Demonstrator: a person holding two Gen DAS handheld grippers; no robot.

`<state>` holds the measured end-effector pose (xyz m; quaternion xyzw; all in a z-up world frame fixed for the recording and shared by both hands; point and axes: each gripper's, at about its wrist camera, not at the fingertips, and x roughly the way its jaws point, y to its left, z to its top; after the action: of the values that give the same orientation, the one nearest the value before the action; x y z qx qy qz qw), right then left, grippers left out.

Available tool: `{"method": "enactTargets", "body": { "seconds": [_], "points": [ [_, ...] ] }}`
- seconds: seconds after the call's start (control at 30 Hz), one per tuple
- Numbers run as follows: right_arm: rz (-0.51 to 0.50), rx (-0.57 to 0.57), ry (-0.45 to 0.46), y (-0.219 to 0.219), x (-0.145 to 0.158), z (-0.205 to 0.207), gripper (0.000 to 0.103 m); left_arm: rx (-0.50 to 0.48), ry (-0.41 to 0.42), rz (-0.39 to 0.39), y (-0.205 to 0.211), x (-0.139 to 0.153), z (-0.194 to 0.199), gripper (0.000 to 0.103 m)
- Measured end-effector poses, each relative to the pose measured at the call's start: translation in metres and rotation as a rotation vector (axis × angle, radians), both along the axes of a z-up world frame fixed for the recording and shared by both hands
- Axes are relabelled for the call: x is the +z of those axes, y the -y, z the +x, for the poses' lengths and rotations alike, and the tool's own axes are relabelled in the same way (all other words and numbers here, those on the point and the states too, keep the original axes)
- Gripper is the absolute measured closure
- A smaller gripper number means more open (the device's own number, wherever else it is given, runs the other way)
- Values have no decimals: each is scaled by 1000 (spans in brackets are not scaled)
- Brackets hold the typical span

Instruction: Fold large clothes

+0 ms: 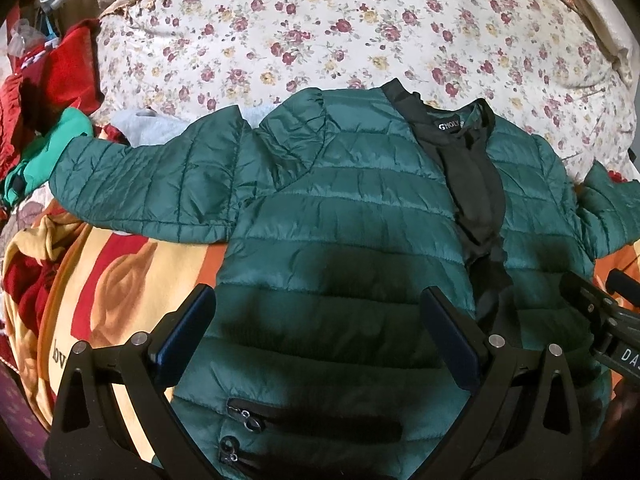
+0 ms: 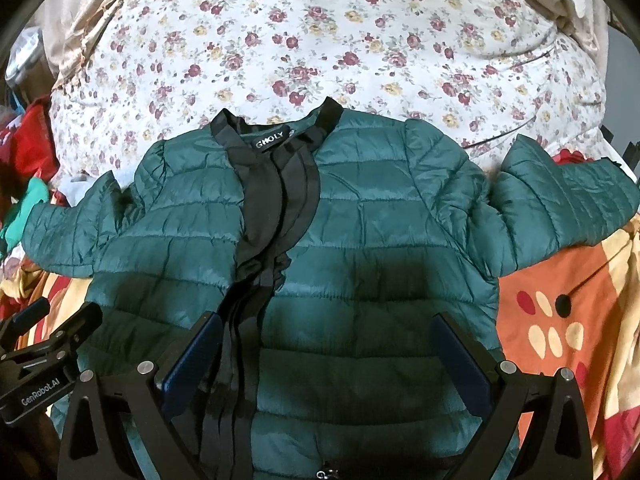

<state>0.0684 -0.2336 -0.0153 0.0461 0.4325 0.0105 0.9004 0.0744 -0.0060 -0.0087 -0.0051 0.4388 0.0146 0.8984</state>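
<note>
The dark green quilted jacket [image 1: 352,216] lay spread front-up on the bed, collar toward twelve o'clock and hem toward six, right under both cameras. Its front was closed loosely, with a black placket [image 2: 276,200] running down the middle and a black label reading "GHOLY" at the neck. The fabric was shiny, stitched in horizontal bands, and puckered near the shoulders. One sleeve [image 1: 148,184] stretched out toward nine o'clock in the left wrist view, lying over an orange and cream patterned blanket [image 1: 132,276]. The other sleeve [image 2: 560,204] reached toward three o'clock in the right wrist view, bent at the elbow. Two black pocket zips [image 1: 248,420] showed low on the jacket at six o'clock in the left view. Beyond the collar sat a floral quilt [image 2: 320,40], cream with red and yellow roses. Red and green clothes [image 1: 52,92] were heaped at nine to ten o'clock.

The left gripper [image 1: 318,336] hovered over the jacket's lower front, its blue-padded fingers [image 1: 184,332] spread wide, gripping nothing. The right gripper [image 2: 328,364] hung over the other half, fingers [image 2: 464,364] equally wide apart and empty; whether either pad brushed the fabric could not be told. Each gripper showed at the edge of the other's view.
</note>
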Motion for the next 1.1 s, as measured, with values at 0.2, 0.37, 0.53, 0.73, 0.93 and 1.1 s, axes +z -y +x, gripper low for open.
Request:
{"method": "enactTargets", "body": {
  "seconds": [0.2,0.37,0.53,0.73,0.93,1.1],
  "points": [
    [-5,6,-19,-1,-4,3,0,-3,-9,-10,-2,-4,3,1],
    [-6,22,-25,-6,-7,7,0,-2,-5,3,-2,-8,6,1],
    [-9,23,-28,-8,-7,10,0,2,-9,20,-3,-11,10,1],
    [-9,24,-26,-10,-7,17,0,-1,-5,32,-5,-10,15,1],
    [0,26,-35,-11,-9,23,0,13,-11,26,-9,-12,22,1],
    [20,20,-42,-10,-12,29,0,21,-8,31,-11,-10,28,1]
  ]
}}
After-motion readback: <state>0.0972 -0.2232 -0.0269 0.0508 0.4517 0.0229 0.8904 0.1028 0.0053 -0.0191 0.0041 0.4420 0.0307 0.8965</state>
